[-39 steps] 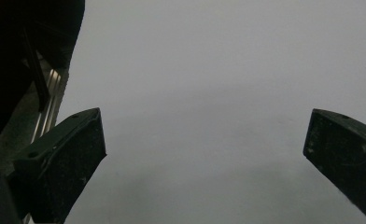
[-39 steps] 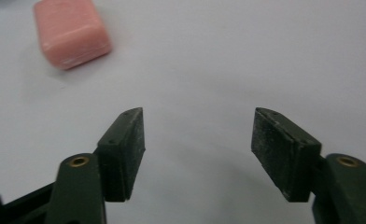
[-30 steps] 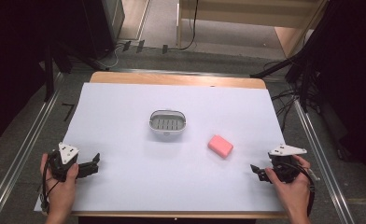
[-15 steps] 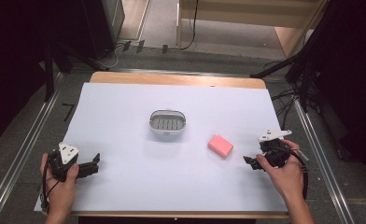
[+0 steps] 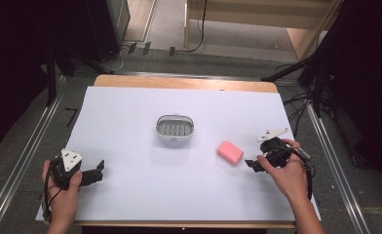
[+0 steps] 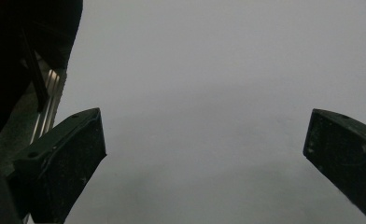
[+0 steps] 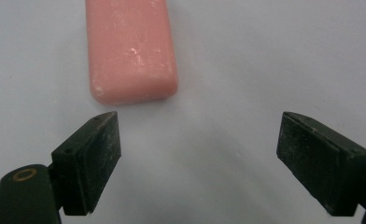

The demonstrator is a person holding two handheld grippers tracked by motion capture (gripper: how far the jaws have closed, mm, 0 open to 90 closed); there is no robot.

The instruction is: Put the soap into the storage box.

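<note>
- Two hand-held grippers sit low over the white-covered counter [image 5: 130,204], each with jaws spread apart and empty.
- Left hand-held gripper [image 5: 95,172] is near the counter's front-left corner.
- Right hand-held gripper [image 5: 251,165] points at a pink soap bar [image 5: 230,152], just beside it, not touching.
- Grey soap dish [image 5: 175,130] stands mid-counter, apart from the bar.

Pink soap bar [image 5: 230,152], faintly scuffed white. Grey slotted dish [image 5: 175,130]. White table sheet [image 5: 130,112], wooden edge. Black right gripper [image 7: 197,154] and left gripper [image 6: 204,154]; grey plates.
</note>
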